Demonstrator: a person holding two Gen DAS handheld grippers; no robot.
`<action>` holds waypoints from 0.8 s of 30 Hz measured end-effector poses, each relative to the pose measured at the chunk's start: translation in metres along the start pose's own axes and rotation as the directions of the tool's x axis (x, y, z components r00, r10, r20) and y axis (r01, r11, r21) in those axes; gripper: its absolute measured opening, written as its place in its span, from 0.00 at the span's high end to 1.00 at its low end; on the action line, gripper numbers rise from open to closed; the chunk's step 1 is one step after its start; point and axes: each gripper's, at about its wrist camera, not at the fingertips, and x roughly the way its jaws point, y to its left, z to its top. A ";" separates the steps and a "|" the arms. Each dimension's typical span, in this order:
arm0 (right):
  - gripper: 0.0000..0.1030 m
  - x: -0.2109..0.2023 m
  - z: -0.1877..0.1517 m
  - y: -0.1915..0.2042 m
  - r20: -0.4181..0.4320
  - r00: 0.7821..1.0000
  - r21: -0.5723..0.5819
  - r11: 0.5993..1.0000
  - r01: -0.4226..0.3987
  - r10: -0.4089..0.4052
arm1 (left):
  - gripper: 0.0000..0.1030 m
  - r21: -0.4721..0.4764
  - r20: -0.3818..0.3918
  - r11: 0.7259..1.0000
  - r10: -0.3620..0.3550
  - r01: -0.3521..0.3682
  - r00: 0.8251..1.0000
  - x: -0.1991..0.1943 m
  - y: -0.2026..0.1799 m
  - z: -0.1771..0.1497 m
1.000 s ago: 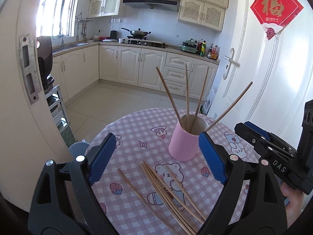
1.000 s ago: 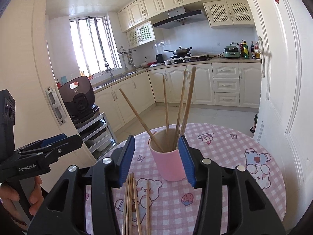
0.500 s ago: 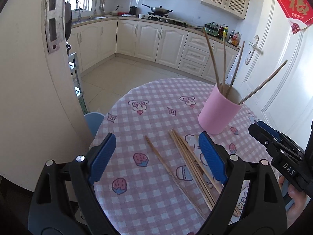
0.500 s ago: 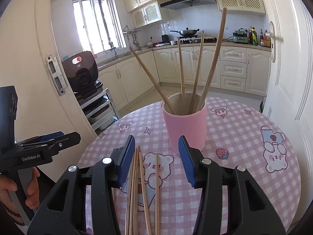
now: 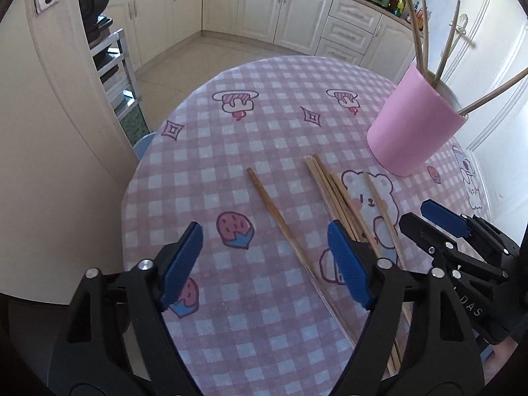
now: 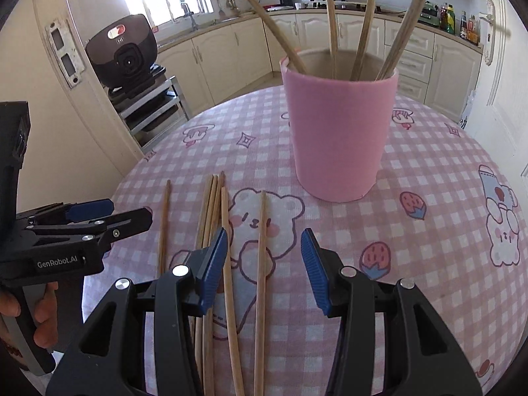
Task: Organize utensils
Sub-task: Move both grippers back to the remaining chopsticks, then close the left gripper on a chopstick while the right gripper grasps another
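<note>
Several wooden chopsticks lie loose on the pink checked tablecloth [image 5: 264, 99]. One lone chopstick [image 5: 280, 224] runs between the jaws of my left gripper [image 5: 264, 264], which are closing and do not touch it. A bundle of chopsticks [image 5: 333, 194] lies to its right, by the right pad. My right gripper [image 6: 264, 264] hangs open low over the cloth [image 6: 429, 165], with one chopstick [image 6: 262, 247] between its jaws, untouched. The pink cup [image 6: 340, 135] [image 5: 412, 128] stands upright just beyond and holds several chopsticks. Each gripper shows in the other's view: the right gripper [image 5: 414, 213], the left gripper [image 6: 132, 211].
A metal rack with a black appliance [image 6: 125, 52] stands left of the table. A blue stool [image 5: 143, 142] peeks out under the table's left edge. White kitchen cabinets [image 5: 264, 0] line the back and a white door [image 6: 495, 49] is at the right.
Both grippers have come down toward the table and tipped downward, over the loose chopsticks. The left jaws have narrowed. The cup looms larger in the right wrist view.
</note>
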 end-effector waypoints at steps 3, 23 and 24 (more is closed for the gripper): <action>0.62 0.011 0.001 0.001 -0.049 0.999 -0.024 1.000 0.012 -0.014 | 0.50 -0.039 -0.050 0.999 -0.034 0.032 0.998 0.013 0.006 0.002; 0.94 0.041 0.024 0.012 -0.148 0.988 -0.108 0.994 0.029 -0.045 | 0.84 0.104 -0.011 0.994 0.031 -0.030 0.999 0.030 -0.014 0.008; 0.95 0.041 0.024 0.011 -0.143 0.989 -0.100 0.995 0.026 -0.040 | 0.87 0.096 -0.003 0.995 0.015 -0.014 1.000 0.030 -0.012 0.008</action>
